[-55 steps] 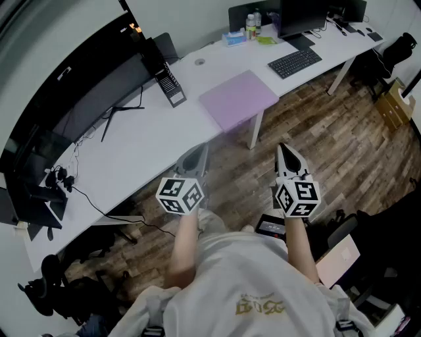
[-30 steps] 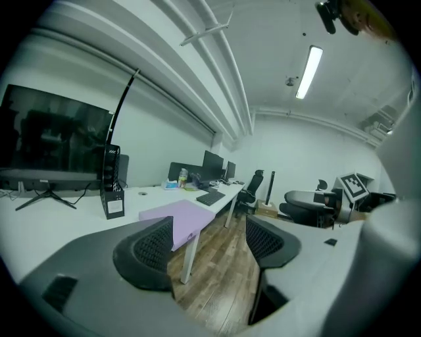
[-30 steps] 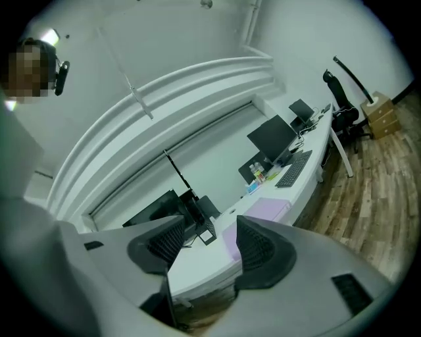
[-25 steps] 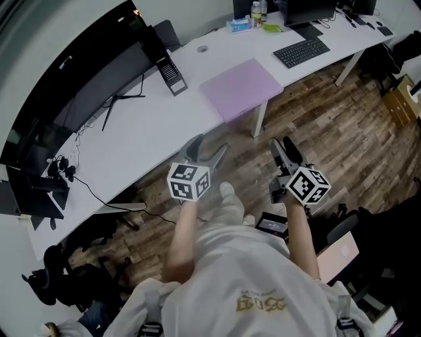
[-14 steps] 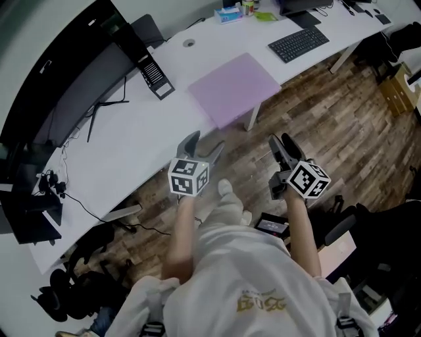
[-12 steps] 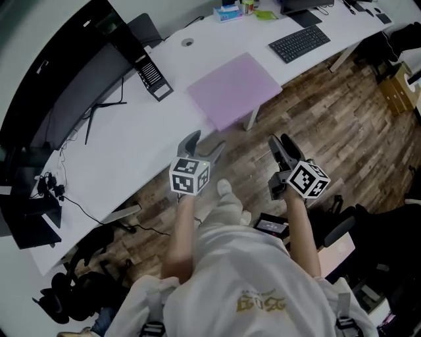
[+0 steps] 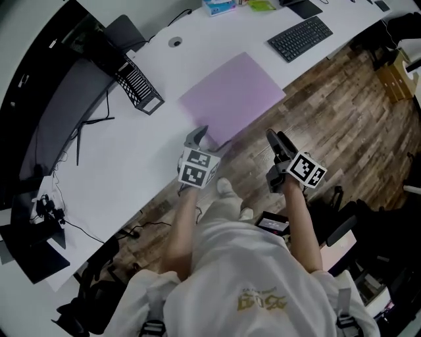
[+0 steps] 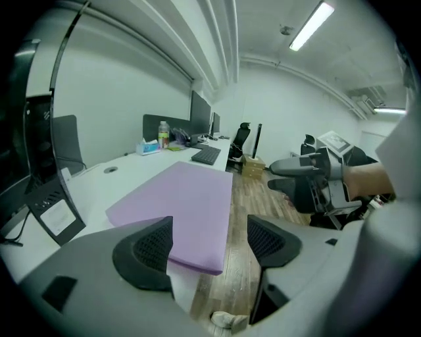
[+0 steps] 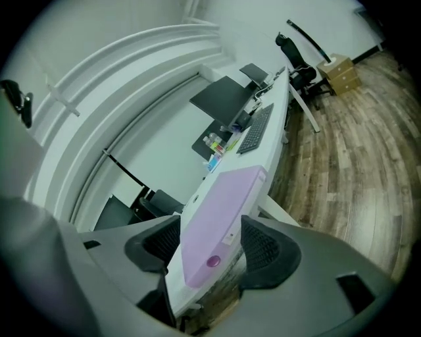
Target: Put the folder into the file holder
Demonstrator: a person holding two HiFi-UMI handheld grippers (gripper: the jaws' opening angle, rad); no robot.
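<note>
A flat purple folder (image 7: 231, 97) lies on the white desk (image 7: 131, 151), one corner jutting over the front edge. The black mesh file holder (image 7: 135, 85) stands upright behind and left of it. My left gripper (image 7: 205, 141) hovers open at the folder's near left corner, nothing between its pads; the left gripper view shows the folder (image 8: 177, 201) just beyond the gripper (image 8: 207, 243), with the holder (image 8: 54, 212) at far left. My right gripper (image 7: 276, 141) hangs over the floor to the folder's right. Its jaws are opening and empty, and the folder's spine (image 9: 220, 217) lies ahead of the gripper (image 9: 204, 247).
A black keyboard (image 7: 297, 38) lies on the desk's far right and a tissue box (image 7: 217, 6) at the back. A dark curved monitor (image 7: 59, 99) and cables (image 7: 89, 125) fill the left. Wooden floor (image 7: 342, 112) and cardboard boxes (image 7: 402, 62) are at right.
Both grippers have moved forward toward the desk. The left one now reaches the folder's near corner. The folder and file holder look larger and nearer in the head view.
</note>
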